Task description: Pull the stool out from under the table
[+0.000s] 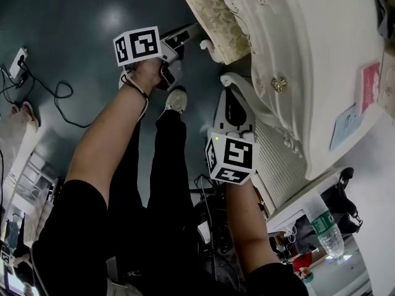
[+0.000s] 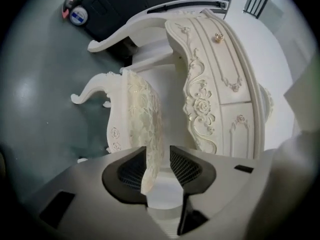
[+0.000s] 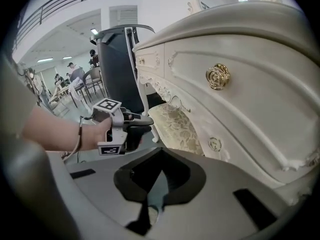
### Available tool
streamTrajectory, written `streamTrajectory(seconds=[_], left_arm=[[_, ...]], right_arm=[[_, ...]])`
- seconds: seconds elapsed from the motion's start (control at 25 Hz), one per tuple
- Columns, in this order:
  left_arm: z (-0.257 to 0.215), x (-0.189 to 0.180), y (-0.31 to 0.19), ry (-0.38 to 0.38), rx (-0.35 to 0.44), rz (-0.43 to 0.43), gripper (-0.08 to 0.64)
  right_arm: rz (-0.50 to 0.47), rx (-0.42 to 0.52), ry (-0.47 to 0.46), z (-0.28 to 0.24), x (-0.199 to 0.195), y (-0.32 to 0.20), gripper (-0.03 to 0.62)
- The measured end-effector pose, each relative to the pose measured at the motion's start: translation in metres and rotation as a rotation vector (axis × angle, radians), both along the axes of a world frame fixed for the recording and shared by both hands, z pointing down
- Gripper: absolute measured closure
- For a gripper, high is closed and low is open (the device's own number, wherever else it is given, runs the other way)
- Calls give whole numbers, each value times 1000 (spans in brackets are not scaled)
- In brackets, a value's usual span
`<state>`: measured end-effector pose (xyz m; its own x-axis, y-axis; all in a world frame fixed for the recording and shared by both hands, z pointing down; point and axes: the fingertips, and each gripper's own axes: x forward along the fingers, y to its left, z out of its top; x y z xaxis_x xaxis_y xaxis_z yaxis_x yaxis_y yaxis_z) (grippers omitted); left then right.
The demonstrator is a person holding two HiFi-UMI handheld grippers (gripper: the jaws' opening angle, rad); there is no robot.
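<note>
My left tongs point(image 2: 157, 156) sit spread around the stool point(image 2: 142, 109) seat's edge, not pinching yet, lined up for a grab. The stool is tucked under the table point(image 2: 220, 84) just ahead. My right tongs point(image 3: 152, 204) are closed and empty, idling beside the table front.

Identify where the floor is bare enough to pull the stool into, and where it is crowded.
Bare floor lies left of the stool, bordered by the cable and power strip at the far left. It is crowded on the right, where the stool is tucked under the table, and lower down, where tangled cables lie beside the person's legs.
</note>
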<state>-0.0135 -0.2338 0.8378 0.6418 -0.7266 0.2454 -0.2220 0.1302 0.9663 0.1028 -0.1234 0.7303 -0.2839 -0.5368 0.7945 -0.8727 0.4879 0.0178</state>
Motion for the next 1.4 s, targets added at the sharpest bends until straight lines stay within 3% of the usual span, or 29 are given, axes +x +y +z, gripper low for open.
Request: streamTrajectory(seconds=[0.12, 0.28, 0.4, 0.6, 1.04, 1.4], left_arm=[[25, 12, -9, 11, -14, 22, 397], [53, 21, -22, 63, -74, -20, 368], [64, 25, -32, 46, -89, -26, 342], [67, 30, -44, -5, -71, -24, 342], [69, 28, -43, 1, -68, -27, 364], [68, 7, -7, -9, -80, -41, 367]], right_arm=[[14, -13, 2, 9, 9, 7, 586], [33, -62, 36, 29, 24, 18, 586], [47, -74, 66, 38, 34, 20, 586], [65, -71, 84, 44, 46, 17, 586], [74, -107, 111, 61, 48, 19, 586], [53, -118, 108, 66, 40, 18, 586]])
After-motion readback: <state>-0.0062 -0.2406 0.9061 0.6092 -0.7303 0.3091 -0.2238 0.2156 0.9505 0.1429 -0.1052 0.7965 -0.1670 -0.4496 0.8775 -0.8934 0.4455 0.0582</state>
